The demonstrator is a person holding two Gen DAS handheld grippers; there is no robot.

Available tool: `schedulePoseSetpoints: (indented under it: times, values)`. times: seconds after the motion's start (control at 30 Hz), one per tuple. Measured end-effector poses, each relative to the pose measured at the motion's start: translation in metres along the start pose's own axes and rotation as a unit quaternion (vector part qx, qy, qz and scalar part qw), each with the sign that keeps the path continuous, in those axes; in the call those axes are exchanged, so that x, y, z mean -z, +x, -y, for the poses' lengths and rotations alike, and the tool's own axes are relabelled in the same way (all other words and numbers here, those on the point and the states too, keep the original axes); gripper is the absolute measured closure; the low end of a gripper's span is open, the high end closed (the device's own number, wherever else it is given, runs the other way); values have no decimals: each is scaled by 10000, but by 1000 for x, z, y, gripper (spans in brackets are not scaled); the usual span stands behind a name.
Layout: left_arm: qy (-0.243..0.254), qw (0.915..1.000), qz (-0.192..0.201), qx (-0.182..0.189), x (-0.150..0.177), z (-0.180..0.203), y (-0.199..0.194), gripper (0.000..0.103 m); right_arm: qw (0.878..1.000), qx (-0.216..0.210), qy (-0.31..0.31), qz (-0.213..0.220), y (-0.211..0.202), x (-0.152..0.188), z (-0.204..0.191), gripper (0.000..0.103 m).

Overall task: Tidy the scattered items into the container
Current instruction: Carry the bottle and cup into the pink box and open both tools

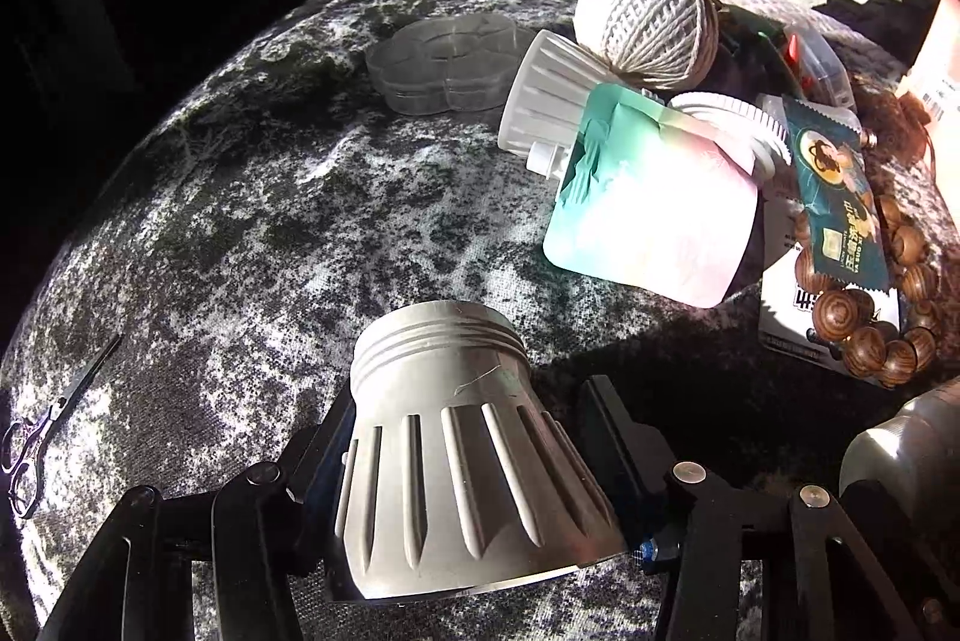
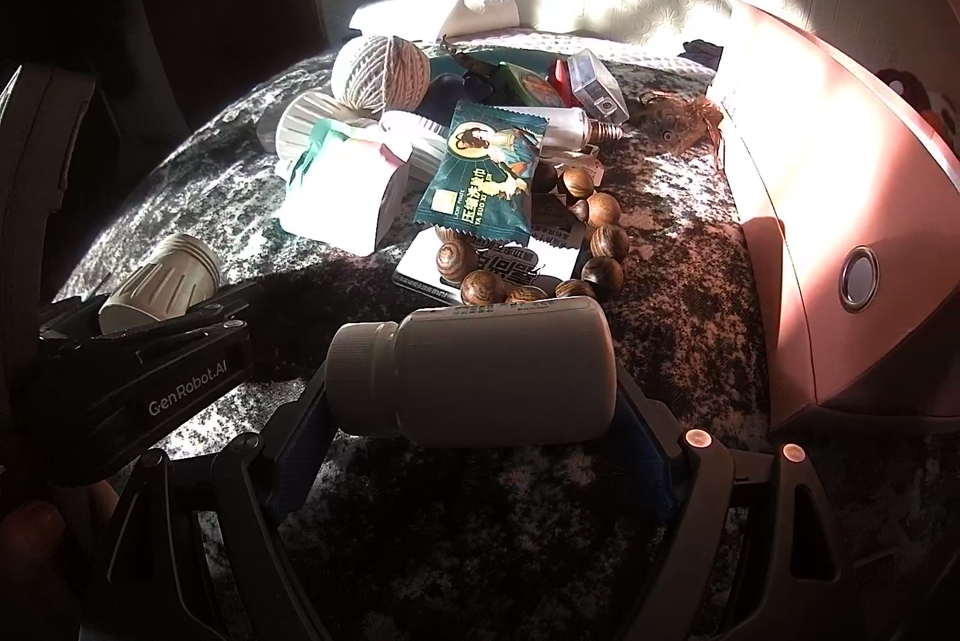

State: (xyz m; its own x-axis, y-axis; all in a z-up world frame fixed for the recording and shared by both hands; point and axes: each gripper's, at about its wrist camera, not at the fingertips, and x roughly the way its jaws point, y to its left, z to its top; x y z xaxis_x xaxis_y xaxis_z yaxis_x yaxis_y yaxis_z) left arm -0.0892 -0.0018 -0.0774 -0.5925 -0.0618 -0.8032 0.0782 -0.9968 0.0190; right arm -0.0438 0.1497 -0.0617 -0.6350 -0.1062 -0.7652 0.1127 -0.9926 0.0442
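A ribbed white bulb housing [image 1: 462, 455] sits clamped between the fingers of the left gripper [image 1: 480, 461], held just above the mottled grey cloth [image 1: 252, 221]. Beside it, the right gripper [image 2: 474, 389] grasps a white pill bottle [image 2: 480, 371] lying sideways, cap to the left, its jaws spread wide around the body. Ahead of both lies the sunlit heap: a teal snack packet [image 2: 486, 179] over wooden beads [image 2: 600, 221], a pastel pouch [image 1: 654, 197], a second ribbed housing [image 1: 552, 92] and a ball of twine [image 1: 648, 23]. A pink container [image 2: 828, 197] stands at the right edge. Small scissors [image 1: 36, 437] lie well apart, far left.
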Motion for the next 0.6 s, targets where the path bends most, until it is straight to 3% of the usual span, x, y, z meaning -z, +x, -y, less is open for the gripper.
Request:
schedulePoseSetpoints:
  times: [0.23, 0.6]
  values:
    - [-23, 9988, 493, -21, -1, -17, -44, 43, 9989, 22, -155, 438, -33, -8, -14, 18]
    - [-89, 9968, 794, -69, 8, -40, -103, 43, 9955, -92, -319, 891, -99, -6, -33, 18]
